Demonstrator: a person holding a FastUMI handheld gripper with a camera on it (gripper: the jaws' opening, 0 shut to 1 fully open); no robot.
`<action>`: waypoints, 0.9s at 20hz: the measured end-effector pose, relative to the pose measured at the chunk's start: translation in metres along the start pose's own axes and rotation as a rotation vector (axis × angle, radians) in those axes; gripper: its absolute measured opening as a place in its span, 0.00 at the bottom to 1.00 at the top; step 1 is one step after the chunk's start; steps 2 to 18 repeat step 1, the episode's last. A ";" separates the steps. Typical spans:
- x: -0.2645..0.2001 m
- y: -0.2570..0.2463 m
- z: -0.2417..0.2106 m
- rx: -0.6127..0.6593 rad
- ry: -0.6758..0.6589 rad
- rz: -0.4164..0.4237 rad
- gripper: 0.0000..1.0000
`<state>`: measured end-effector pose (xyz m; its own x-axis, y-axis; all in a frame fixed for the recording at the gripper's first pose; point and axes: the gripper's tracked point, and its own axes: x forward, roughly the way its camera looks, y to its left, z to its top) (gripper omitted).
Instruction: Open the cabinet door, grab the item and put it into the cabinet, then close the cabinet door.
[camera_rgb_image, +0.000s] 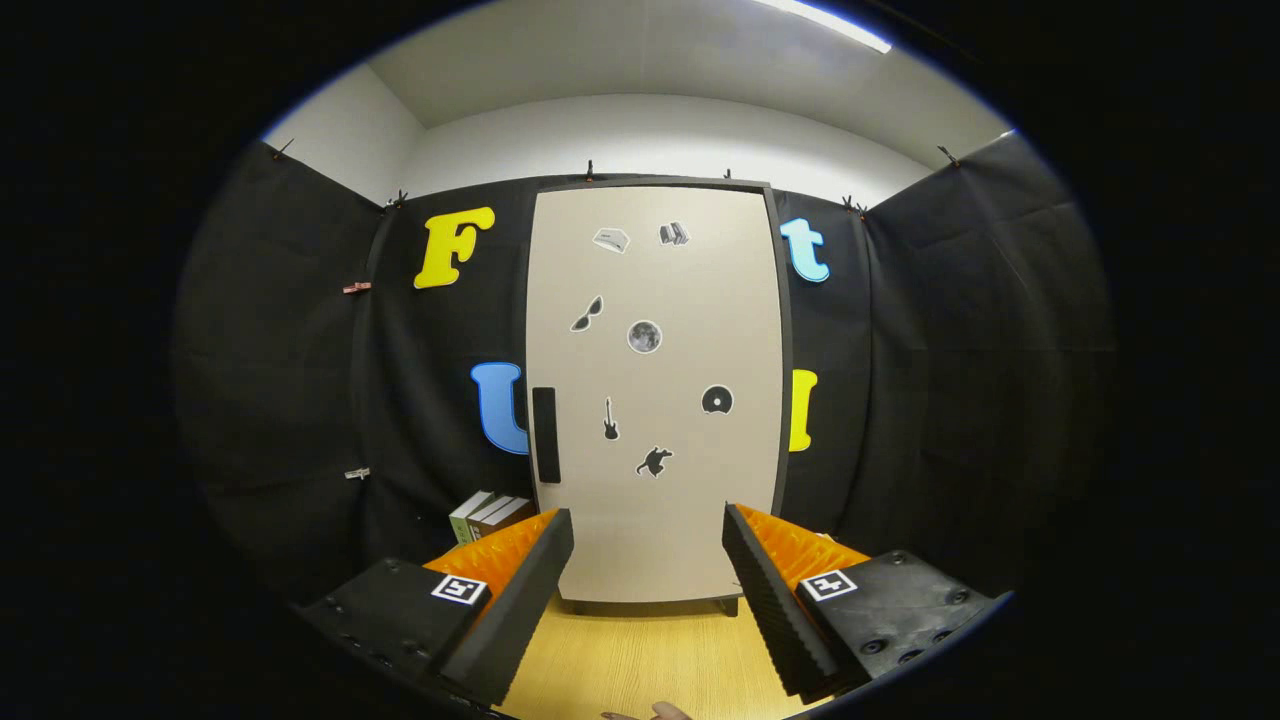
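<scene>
Gripper (648, 540): fingers standing wide, gripping nothing, pointing at cabinet door (655, 400), which is sitting closed well beyond them. Handle (545, 435): dark vertical bar on door's left edge. Item, likely books (490, 515), lying left of cabinet base, just past left finger. Risks you are facing: pads slipping off shallow handle; door swinging into books.

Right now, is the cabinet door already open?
No, the cabinet door sits flush and shut in its frame, its black handle untouched, with the open gripper short of it.
</scene>
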<state>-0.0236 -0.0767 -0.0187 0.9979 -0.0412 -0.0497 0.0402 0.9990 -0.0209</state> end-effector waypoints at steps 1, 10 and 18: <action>-0.001 0.000 0.001 0.000 -0.005 -0.002 0.98; -0.001 0.000 0.001 0.000 -0.005 -0.002 0.98; -0.001 0.000 0.001 0.000 -0.005 -0.002 0.98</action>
